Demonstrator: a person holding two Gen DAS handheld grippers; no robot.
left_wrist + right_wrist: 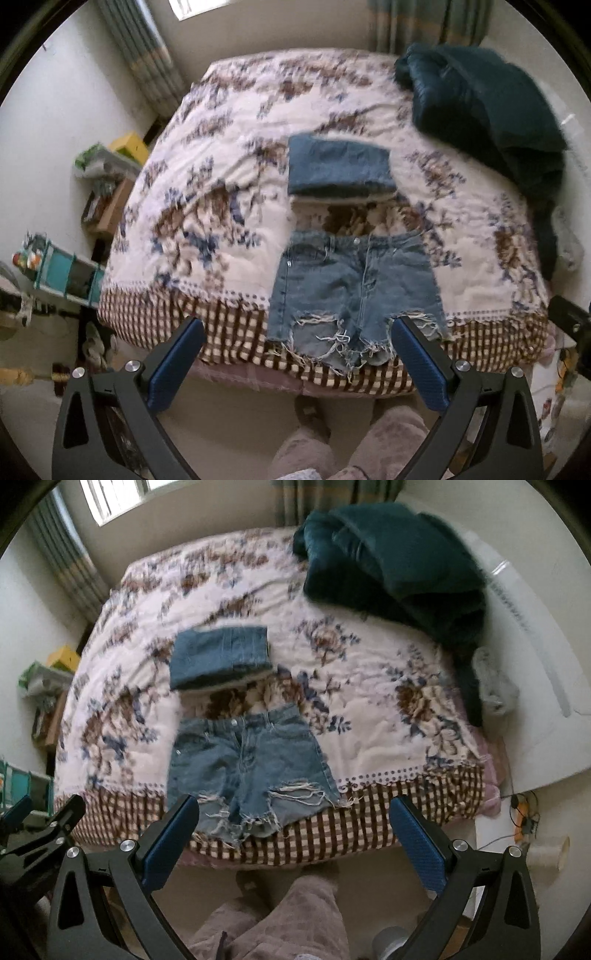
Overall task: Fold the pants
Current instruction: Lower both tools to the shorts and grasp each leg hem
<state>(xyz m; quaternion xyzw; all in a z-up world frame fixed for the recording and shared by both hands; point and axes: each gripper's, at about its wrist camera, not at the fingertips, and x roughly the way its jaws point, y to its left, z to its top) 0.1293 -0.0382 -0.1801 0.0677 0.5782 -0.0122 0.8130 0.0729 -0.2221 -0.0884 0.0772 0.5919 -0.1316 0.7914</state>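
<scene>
Frayed denim shorts [354,280] [247,760] lie flat and unfolded at the near edge of the bed, waistband away from me, ragged hems hanging over the checked border. Beyond them rests a folded denim garment [340,168] [221,657]. My left gripper [299,325] hovers open above the floor, just short of the shorts' hems, nothing between its blue pads [173,369]. My right gripper [293,805] is also open and empty, to the right of the shorts' hem. The left gripper's black frame [33,834] shows at the left edge of the right wrist view.
The bed carries a floral quilt [207,184] [369,701] with a brown checked border. A dark teal blanket [491,110] [399,576] is heaped at the far right. Shelves and boxes [92,206] crowd the left wall. A person's legs [288,923] stand by the bed's foot.
</scene>
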